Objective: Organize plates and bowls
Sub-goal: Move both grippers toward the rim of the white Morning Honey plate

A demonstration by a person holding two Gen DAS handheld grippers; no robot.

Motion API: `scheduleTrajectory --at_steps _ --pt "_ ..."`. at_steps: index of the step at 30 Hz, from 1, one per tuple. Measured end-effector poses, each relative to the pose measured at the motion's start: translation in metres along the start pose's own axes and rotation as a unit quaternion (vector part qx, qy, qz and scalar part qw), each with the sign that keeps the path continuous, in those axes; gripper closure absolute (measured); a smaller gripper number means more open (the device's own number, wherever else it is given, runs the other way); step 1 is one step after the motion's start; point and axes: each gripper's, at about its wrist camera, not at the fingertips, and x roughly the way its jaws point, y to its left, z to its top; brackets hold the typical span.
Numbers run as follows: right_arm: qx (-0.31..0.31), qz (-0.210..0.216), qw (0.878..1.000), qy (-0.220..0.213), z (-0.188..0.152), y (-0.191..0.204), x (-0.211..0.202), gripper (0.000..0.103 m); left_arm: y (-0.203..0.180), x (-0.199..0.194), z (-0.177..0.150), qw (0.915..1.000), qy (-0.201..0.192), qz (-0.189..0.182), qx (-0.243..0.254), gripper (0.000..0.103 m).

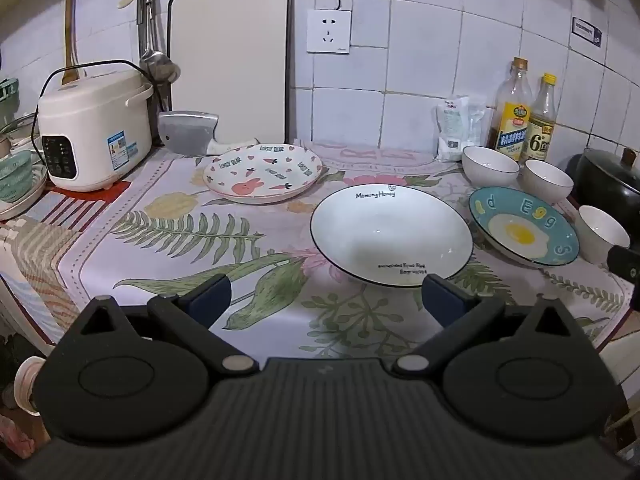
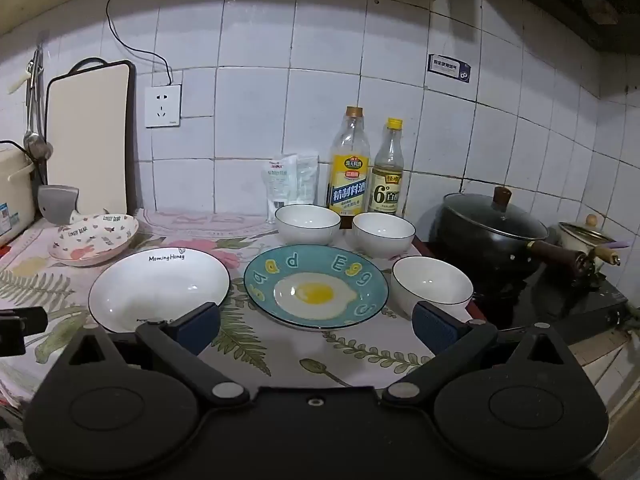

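Note:
On the flowered cloth lie three plates: a rabbit-print plate (image 1: 262, 174) (image 2: 94, 240) at the back left, a white black-rimmed plate (image 1: 390, 234) (image 2: 158, 288) in the middle, and a teal fried-egg plate (image 1: 524, 226) (image 2: 316, 286) to its right. Three white bowls (image 1: 490, 165) (image 1: 548, 180) (image 1: 602, 238) stand beside the teal plate, two behind it (image 2: 307, 223) (image 2: 383, 234) and one at its right (image 2: 432, 286). My left gripper (image 1: 326, 300) is open just short of the white plate's near rim. My right gripper (image 2: 316, 326) is open, hovering before the teal plate. Neither holds anything.
A rice cooker (image 1: 92, 132), a cleaver (image 1: 192, 136) and a cutting board (image 1: 228, 64) line the back left. Two bottles (image 2: 348, 168) (image 2: 386, 176) and a bag (image 2: 290, 180) stand at the wall. A black lidded pot (image 2: 492, 232) sits on the stove at right. More dishes (image 1: 18, 184) are stacked far left.

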Motion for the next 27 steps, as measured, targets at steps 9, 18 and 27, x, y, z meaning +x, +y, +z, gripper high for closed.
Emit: scheduleTrajectory --at_steps 9,18,27 --pt "0.01 0.018 1.0 0.004 0.001 0.001 0.002 0.0 0.004 -0.004 0.002 0.9999 -0.007 0.003 -0.011 0.003" --pt "0.001 0.015 1.0 0.007 0.0 0.004 0.005 0.0 0.003 -0.009 0.0 0.9994 -0.018 -0.028 -0.001 0.001" --pt "0.0 0.016 1.0 0.02 0.0 0.006 0.013 0.0 0.0 -0.011 -0.005 0.9992 -0.024 -0.03 0.011 0.0"
